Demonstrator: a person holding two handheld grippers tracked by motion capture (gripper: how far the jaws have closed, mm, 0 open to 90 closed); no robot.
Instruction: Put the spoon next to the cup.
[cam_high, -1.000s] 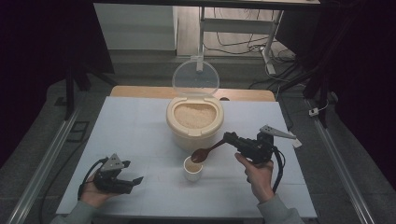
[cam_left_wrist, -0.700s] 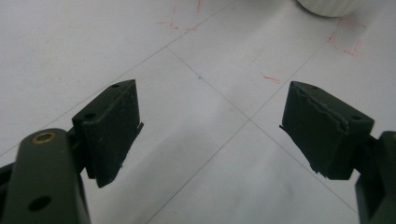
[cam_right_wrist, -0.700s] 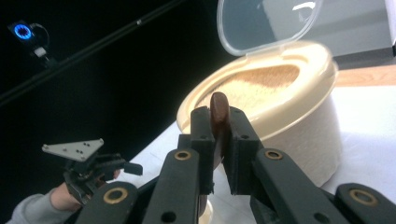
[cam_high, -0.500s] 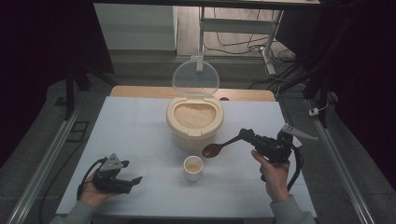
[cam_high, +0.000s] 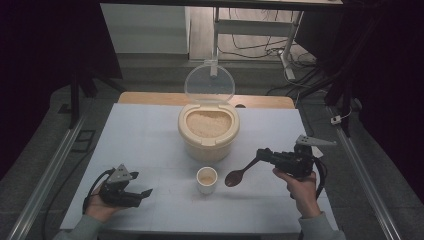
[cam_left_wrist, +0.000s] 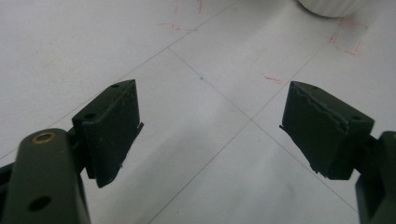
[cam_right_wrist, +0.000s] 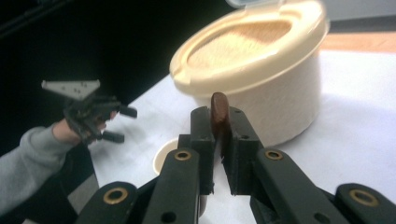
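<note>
Meanwhile right gripper pinches brown spoon beside cup; left gripper spread near table edge.

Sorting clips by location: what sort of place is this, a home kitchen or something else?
Probably a lab recording bench, not a kitchen: a white table with pen-marked spots, metal framing alongside, and cables on the floor.

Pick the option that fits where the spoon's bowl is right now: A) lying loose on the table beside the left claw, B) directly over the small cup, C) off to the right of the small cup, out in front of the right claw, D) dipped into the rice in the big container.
C: in the high view the spoon, clamped in the right claw, has its bowl to the right of the small cup, not over it.
</note>
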